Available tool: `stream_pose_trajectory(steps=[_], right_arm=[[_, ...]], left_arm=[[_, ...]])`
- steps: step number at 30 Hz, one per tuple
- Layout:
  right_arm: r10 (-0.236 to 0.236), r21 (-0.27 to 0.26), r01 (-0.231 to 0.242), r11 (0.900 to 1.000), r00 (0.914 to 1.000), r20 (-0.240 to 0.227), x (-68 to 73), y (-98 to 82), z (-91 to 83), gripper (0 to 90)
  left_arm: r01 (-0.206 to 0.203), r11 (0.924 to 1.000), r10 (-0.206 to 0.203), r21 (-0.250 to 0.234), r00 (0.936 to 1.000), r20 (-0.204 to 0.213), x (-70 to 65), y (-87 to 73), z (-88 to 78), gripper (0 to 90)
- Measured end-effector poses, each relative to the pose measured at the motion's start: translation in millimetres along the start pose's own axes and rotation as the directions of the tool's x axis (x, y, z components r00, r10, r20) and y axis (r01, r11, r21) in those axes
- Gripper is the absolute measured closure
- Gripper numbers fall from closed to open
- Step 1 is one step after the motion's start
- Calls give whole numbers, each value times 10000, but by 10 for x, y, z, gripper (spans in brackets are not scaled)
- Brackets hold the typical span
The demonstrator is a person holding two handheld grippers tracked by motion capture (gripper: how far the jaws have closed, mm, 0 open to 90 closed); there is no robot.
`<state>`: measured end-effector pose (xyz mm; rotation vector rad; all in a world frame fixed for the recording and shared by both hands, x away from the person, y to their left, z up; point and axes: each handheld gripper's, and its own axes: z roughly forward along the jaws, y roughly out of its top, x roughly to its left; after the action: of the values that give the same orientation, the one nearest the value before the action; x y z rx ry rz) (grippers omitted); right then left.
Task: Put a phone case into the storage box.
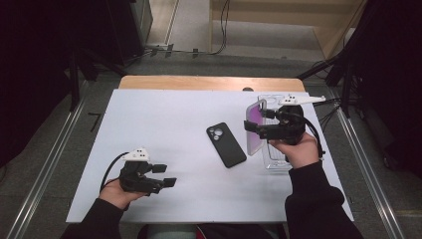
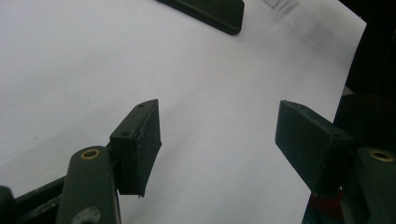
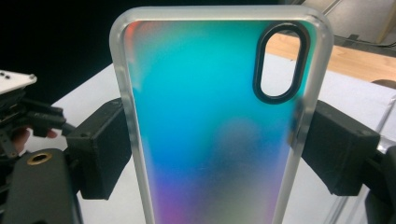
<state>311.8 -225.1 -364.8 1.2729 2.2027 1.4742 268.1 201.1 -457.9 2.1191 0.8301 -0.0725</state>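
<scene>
Gripping an iridescent phone case (image 3: 219, 121) upright — right tool (image 3: 219, 149).

I logged the white worktop (image 1: 164, 124) as flat and matte, and I saw a bare wooden strip (image 1: 199, 82) along its far edge. Grey floor (image 1: 234, 62) lay beyond it. A metal rail ran along the floor on the left (image 1: 45, 169) and another on the right (image 1: 370, 174), both angled inward toward the far end. Black cables (image 1: 221, 30) trailed across the floor at the back. I noted a dark cabinet (image 1: 127, 25) at the far left and light wooden panelling (image 1: 298, 15) at the far right. A small black mark (image 1: 94, 121) sat on the floor just left of the worktop.
</scene>
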Motion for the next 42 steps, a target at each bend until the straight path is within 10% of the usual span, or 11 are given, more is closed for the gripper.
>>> stream_pose_trajectory(steps=[16, 25, 42], right_arm=[[274, -452, -211, 9988, 9890, 1454, -220, 70, -74, 146], [785, -934, -531, 9942, 9523, 2948, -398, 35, -94, 146], [1618, -1825, -883, 9792, 8829, 4407, -721, -34, 108, 145]], left_arm=[[330, 9994, -332, -80, 9990, -308, 0, -101, -98, 316], [324, 9994, -326, -79, 9989, -344, 5, -103, -99, 316], [311, 9995, -313, -51, 9990, -304, 15, -78, -64, 316]])
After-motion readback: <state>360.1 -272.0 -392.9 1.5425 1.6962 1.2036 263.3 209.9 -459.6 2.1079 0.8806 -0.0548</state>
